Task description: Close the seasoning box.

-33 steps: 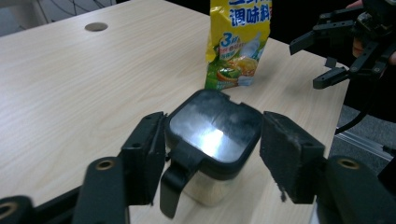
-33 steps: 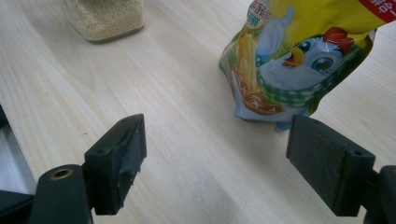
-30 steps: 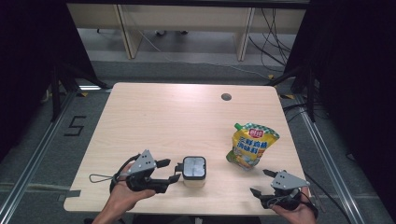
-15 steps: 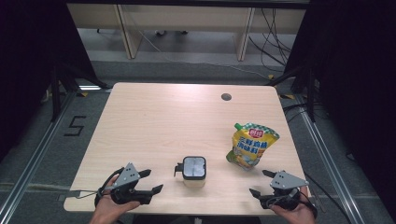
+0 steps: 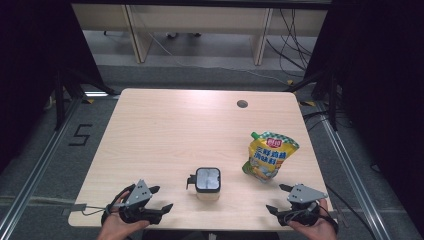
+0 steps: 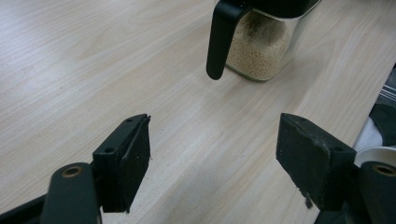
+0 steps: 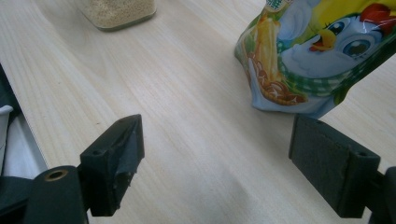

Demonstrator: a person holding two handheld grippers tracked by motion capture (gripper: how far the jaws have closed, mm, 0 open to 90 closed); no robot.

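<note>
One light wood table [image 5: 165, 130] carries two things. One yellow-green printed pouch [image 5: 268, 155] lies just ahead of the right gripper [image 5: 289, 198], whose jaws stand wide apart and empty. One clear square jar [image 5: 207, 182], grain-filled with a black lid and handle, stands ahead-right of the left gripper [image 5: 159, 198], whose jaws have just been opening, nothing between them.

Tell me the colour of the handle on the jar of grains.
Black. The jar's handle hangs down its side, clearest in the left gripper view.

Wooden table [image 5: 165, 130]: jar [image 5: 207, 182], pouch [image 5: 269, 156]
</note>
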